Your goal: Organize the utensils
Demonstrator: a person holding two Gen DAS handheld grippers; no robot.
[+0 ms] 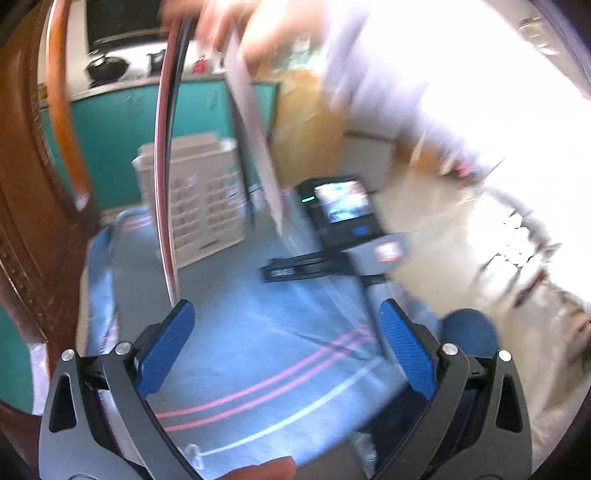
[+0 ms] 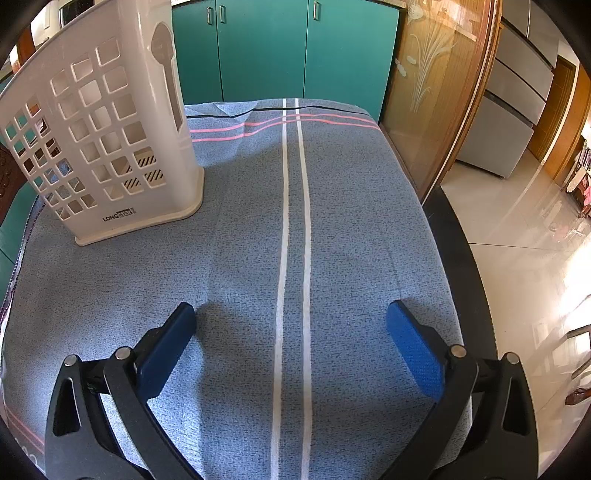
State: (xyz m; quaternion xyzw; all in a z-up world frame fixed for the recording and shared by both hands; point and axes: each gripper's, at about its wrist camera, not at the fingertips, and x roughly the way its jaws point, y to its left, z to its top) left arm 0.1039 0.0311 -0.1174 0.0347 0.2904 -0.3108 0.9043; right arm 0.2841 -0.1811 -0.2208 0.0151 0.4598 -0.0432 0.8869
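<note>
From the left wrist camera everything is smeared with blur. The left gripper [image 1: 286, 314] points down and across the table, its blue fingers [image 1: 168, 339] spread wide with only the blue striped cloth [image 1: 258, 332] between them; it holds nothing. Beyond it the cream utensil holder [image 1: 207, 199] stands upright at the far side of the cloth, in front of the teal cabinets [image 1: 122, 147]. To its right the other gripper's body, a dark unit with a small lit screen [image 1: 341, 203], sits low over the cloth. Above, a blurred hand [image 1: 218, 22] hangs over the table, and long thin things [image 1: 166, 147] reach down from around it; I cannot tell what they are.

The right wrist camera is sharp. The right gripper [image 2: 291, 317] is level and low over the cloth, pointing along its two white stripes [image 2: 293, 221], fingers [image 2: 415, 350] wide apart and empty. The holder [image 2: 110, 140], pierced with square holes and marked with a spoon shape, stands at the far left on the cloth. Teal cabinet doors [image 2: 266, 51] stand behind the table.
</note>
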